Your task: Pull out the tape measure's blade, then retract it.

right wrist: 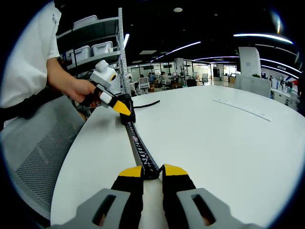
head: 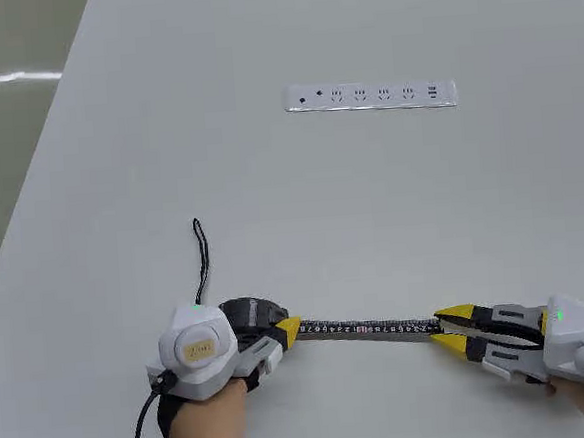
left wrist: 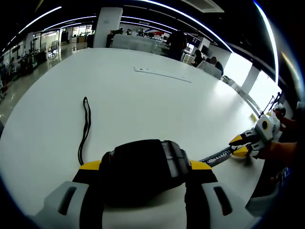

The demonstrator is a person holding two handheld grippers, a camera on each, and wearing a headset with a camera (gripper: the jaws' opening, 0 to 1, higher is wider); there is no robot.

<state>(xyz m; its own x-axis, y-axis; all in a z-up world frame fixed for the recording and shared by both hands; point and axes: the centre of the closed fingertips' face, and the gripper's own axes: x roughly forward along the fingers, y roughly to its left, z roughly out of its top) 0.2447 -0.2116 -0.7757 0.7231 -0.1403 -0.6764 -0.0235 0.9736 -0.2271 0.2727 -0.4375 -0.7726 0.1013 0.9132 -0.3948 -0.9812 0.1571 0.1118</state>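
The tape measure's blade (head: 365,327) carries a printed scale of black numerals and tick marks, with a few red marks among them. In the right gripper view the digits run along the blade (right wrist: 140,150) but are too blurred to read. The power strip (head: 371,95) bears small dark marks near its left end, none legible.

White workbench (head: 393,232), white power strip (head: 371,95) on it, grey floor (head: 10,128), shelving (right wrist: 97,55) with bins (right wrist: 106,46), ceiling strip lights (right wrist: 259,35)
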